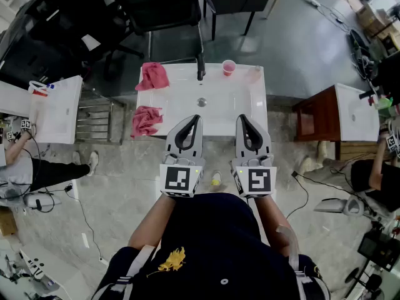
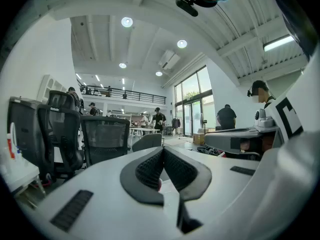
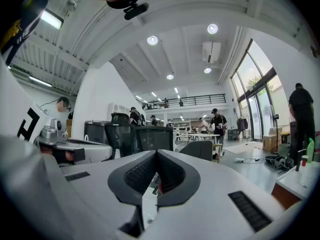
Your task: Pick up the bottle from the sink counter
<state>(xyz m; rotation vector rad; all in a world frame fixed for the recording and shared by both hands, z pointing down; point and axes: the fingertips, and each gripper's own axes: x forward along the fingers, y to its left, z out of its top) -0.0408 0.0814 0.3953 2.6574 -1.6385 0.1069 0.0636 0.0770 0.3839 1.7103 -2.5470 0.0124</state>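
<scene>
In the head view a white sink counter (image 1: 175, 105) stands ahead, with a dark faucet (image 1: 200, 67) and a drain (image 1: 201, 102). A faint clear bottle (image 1: 253, 74) stands at its back right corner, next to a pink cup (image 1: 229, 67). My left gripper (image 1: 197, 119) and right gripper (image 1: 241, 119) are held level side by side over the counter's front edge, well short of the bottle. Both are shut with nothing between the pads. Neither gripper view shows the bottle; the left gripper (image 2: 162, 151) and right gripper (image 3: 156, 153) fill the lower part of those views.
Two pink cloths lie at the counter's left, one at the back (image 1: 152, 75) and one hanging off the front (image 1: 145, 120). A small yellowish bottle (image 1: 215, 179) stands on the floor below. Office chairs (image 1: 169, 11) stand behind the sink, a wooden cabinet (image 1: 319, 114) at the right.
</scene>
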